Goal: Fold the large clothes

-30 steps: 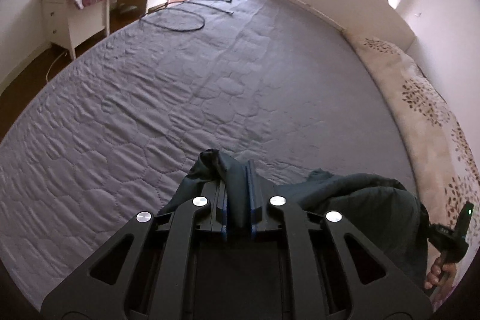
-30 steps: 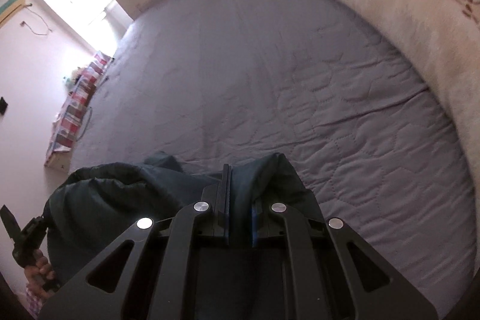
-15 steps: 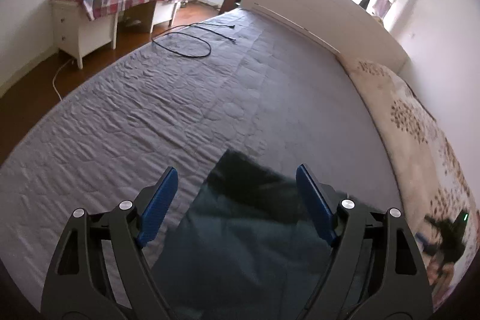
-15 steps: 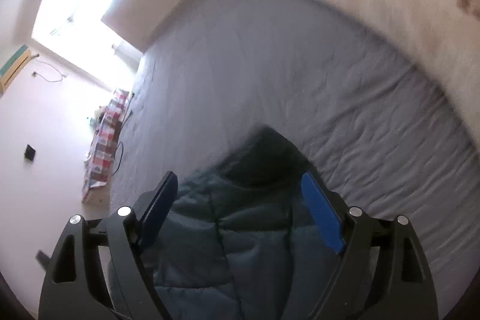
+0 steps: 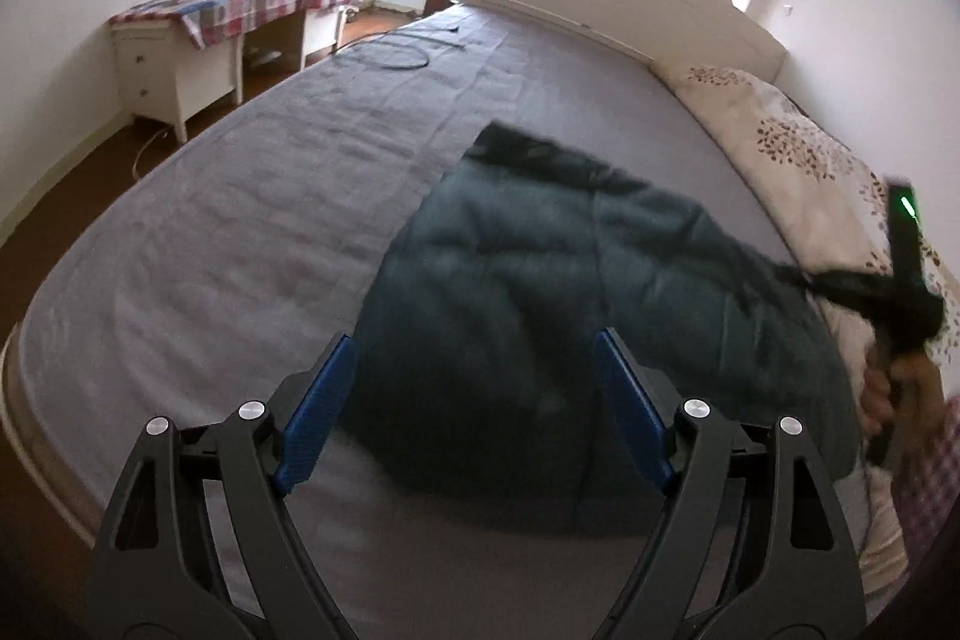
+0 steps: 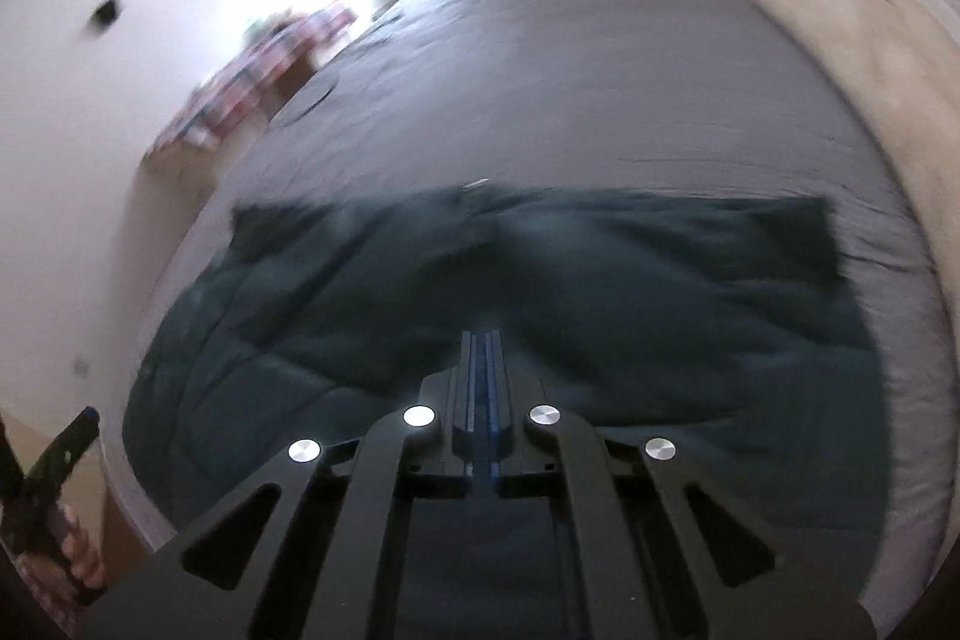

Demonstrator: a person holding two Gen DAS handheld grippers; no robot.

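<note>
The grey quilted bed (image 5: pixel 252 196) fills most of both views and serves as my folding surface. On it, centre to lower right of the left wrist view, lies the dark green padded garment (image 5: pixel 570 292), spread roughly flat, presumably laid out so its edges can be found. In the right wrist view it spans the middle band, blurred. At right runs a floral cream pillow (image 5: pixel 798 148), apart from the work. My left gripper (image 5: pixel 474 424), bottom centre, stands with jaws wide apart, nothing between the pads, hovering over the garment's near edge. My right gripper (image 6: pixel 480 388) has just been closing; its jaws are together, with no cloth visibly caught.
</note>
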